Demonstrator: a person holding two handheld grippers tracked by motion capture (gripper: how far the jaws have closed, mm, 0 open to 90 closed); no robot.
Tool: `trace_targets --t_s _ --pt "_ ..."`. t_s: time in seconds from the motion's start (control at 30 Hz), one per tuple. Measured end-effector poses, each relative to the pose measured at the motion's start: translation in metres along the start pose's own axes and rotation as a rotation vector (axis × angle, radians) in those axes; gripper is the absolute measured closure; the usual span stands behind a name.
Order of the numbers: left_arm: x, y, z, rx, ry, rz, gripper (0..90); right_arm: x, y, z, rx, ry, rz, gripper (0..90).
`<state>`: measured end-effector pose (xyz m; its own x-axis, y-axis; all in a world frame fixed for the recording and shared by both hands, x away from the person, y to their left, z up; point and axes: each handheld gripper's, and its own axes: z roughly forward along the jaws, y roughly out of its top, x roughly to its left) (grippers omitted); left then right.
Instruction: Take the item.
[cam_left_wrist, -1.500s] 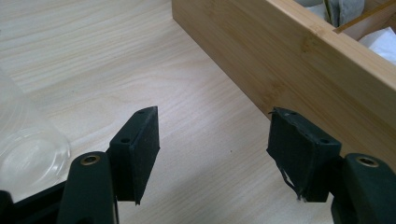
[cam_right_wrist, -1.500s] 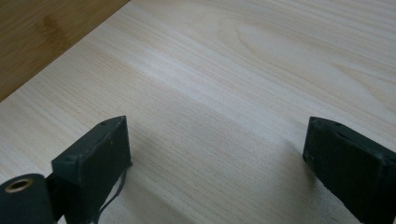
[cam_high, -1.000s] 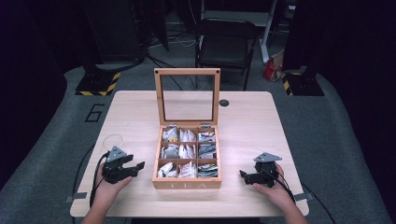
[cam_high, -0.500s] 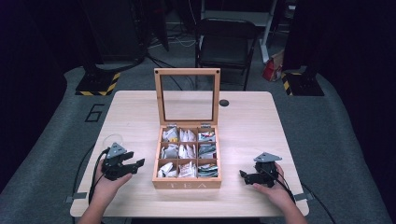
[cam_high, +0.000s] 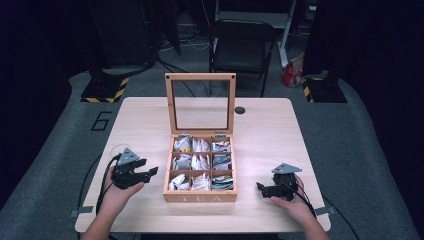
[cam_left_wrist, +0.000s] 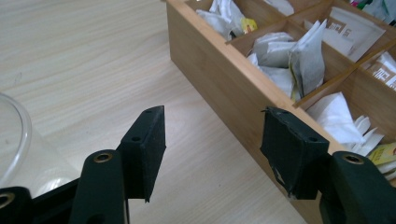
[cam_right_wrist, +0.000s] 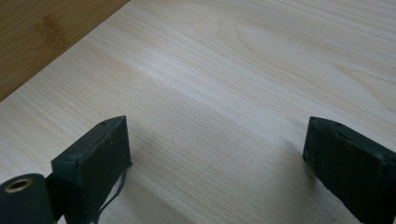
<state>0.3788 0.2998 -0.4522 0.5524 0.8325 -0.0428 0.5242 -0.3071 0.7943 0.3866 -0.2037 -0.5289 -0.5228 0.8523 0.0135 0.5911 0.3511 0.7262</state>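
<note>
One wooden tea box (cam_high: 200, 195) mid-table, lid up, nine compartments of tea bags (cam_high: 200, 161). Two grippers flank it: left gripper (cam_high: 150, 173) just beside its left wall, jaws spread, nothing between. Right gripper (cam_high: 261, 188) near its right side, low over the table (cam_high: 270, 130), jaws spread, empty.

glass rim (cam_left_wrist: 14, 135) cut off, sachet print (cam_high: 200, 181) unreadable

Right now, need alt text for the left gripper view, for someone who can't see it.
The left gripper hangs with its two black jaws open and empty over a pale wooden table, pointing at the side wall of an open wooden tea box. Paper tea bags fill its compartments, and a clear glass rim curves in at the left edge.
</note>
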Motion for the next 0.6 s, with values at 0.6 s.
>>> trace_targets --t_s 0.6 --pt "-0.001 0.025 -0.003 -0.012 0.011 0.024 37.7 0.000 0.000 0.000 0.000 0.000 0.000 6.7"
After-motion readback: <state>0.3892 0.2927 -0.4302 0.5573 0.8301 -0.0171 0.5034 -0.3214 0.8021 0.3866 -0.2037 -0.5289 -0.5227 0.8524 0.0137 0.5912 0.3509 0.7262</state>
